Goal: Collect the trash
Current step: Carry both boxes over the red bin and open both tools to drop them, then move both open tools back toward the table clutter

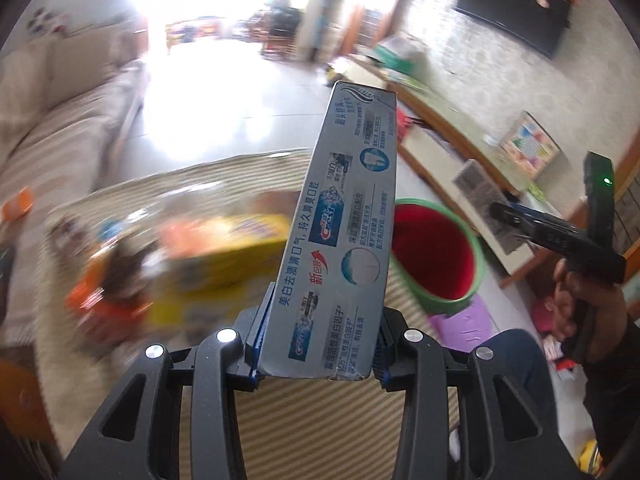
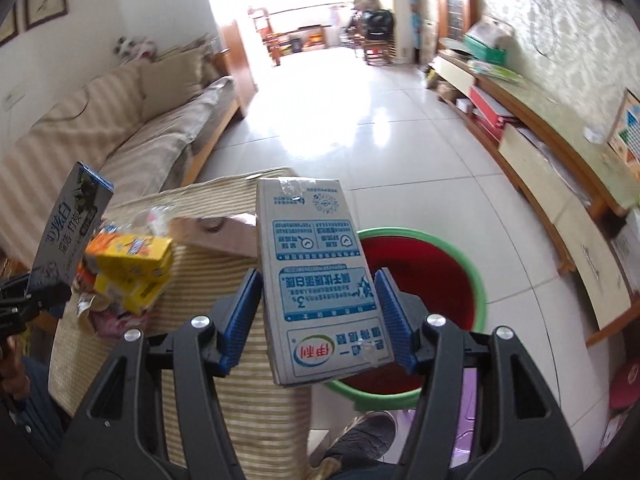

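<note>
The left gripper [image 1: 318, 354] pinches a Crest toothpaste box [image 1: 344, 240] by its near end, jaws pressed on its sides, the box jutting up and forward above the striped bench [image 1: 320, 420]. The right gripper [image 2: 320, 322] pinches a grey milk carton [image 2: 316, 276] between its blue pads [image 2: 394, 316], over the near rim of the green-rimmed red bin [image 2: 476, 280] on the floor. More yellow cartons [image 2: 132, 268] lie on the bench.

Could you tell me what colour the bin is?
The bin is red inside with a green rim, clearest in the right wrist view.
</note>
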`<act>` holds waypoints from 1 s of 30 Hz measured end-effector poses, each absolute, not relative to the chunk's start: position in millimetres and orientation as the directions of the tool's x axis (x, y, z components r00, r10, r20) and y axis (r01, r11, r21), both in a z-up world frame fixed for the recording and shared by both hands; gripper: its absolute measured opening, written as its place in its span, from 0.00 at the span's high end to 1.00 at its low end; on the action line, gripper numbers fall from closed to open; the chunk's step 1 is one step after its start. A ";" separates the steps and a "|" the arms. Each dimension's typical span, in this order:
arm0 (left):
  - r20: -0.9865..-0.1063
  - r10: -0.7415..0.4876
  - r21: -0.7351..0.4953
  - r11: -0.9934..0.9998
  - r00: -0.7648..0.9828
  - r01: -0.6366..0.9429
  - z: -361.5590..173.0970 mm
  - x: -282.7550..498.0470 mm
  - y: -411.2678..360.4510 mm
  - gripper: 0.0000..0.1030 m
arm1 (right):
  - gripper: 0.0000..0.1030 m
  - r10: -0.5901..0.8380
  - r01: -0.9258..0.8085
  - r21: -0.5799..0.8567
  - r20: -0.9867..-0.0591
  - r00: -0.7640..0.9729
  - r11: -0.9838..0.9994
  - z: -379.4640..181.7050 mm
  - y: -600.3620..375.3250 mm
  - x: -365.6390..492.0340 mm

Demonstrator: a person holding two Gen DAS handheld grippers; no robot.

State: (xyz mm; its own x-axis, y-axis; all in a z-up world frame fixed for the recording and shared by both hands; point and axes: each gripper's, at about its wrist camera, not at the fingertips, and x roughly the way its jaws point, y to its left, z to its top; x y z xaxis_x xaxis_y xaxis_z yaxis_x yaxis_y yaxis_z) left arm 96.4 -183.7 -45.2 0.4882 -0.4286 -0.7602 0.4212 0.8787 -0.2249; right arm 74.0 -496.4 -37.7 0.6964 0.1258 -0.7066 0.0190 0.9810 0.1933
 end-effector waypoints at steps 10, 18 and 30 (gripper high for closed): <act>-0.778 -0.545 -0.349 0.789 0.314 0.505 -66.0 145.5 -315.8 0.64 | 0.45 0.085 0.134 0.250 -0.704 0.705 0.959 -48.8 -571.1 82.5; -0.804 -0.533 -0.365 0.791 0.262 0.491 -80.7 168.6 -362.4 0.59 | 0.45 0.091 0.164 0.281 -0.712 0.697 0.946 -64.3 -590.6 99.9; -0.749 -0.550 -0.354 0.803 0.369 0.479 -53.7 176.4 -339.5 0.14 | 0.04 0.091 0.133 0.248 -0.719 0.689 0.960 -64.0 -572.9 102.0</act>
State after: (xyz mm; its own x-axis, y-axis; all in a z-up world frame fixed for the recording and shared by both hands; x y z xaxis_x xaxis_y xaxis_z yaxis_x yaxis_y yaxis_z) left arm 176.4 -339.5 -53.7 0.3691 -0.5499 -0.7493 0.4790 0.8034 -0.3537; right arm 102.0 -572.9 -64.0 0.6887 0.0906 -0.7194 0.1326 0.9597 0.2478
